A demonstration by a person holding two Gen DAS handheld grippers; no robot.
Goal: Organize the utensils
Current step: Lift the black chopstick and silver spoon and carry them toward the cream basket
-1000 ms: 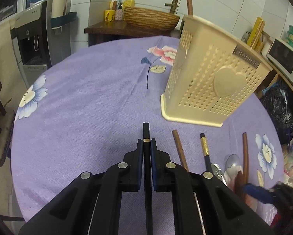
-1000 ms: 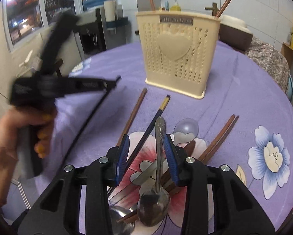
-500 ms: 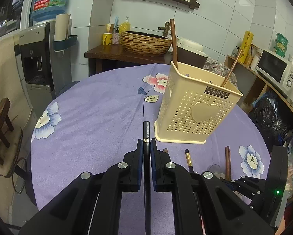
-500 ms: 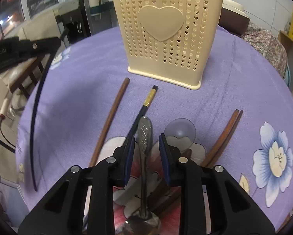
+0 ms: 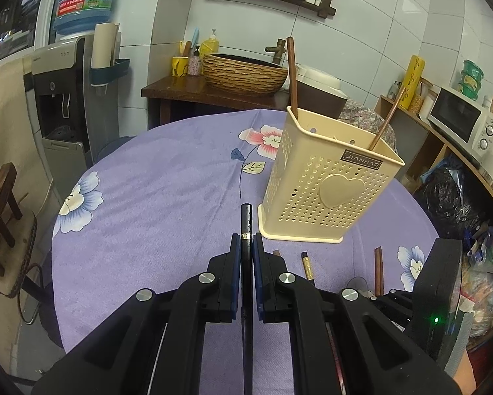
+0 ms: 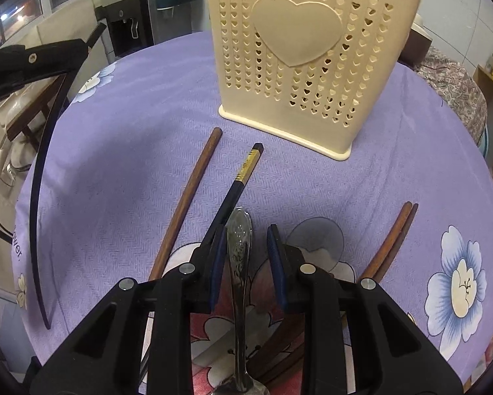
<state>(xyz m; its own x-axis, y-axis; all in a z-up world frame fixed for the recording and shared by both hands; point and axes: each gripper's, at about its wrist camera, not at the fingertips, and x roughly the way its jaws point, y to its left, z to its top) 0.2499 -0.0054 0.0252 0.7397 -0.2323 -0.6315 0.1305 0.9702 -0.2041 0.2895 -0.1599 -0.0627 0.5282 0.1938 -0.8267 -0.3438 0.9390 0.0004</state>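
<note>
My left gripper (image 5: 246, 247) is shut on a black chopstick (image 5: 246, 220) and holds it above the table, left of the cream perforated utensil holder (image 5: 325, 191). Two brown chopsticks (image 5: 292, 75) stand in the holder. My right gripper (image 6: 246, 240) is open, low over the table, with its jaws on either side of a metal spoon's handle (image 6: 239, 256). A brown chopstick (image 6: 187, 200), a black gold-banded chopstick (image 6: 243, 174) and a brown pair (image 6: 391, 240) lie on the purple cloth in front of the holder (image 6: 309, 52). The left gripper with its chopstick (image 6: 45, 151) shows at the left.
A round table with a purple flowered cloth (image 5: 154, 197). A clear spoon bowl (image 6: 315, 233) lies by my right gripper. A water dispenser (image 5: 65, 105), a wooden stool (image 5: 2, 204), a side table with a woven basin (image 5: 243, 72) and a microwave (image 5: 460, 118) stand around.
My left gripper has risen and pulled back with the black chopstick. My right gripper has moved forward and lower along the spoon handle, its jaws narrower than a second ago.
</note>
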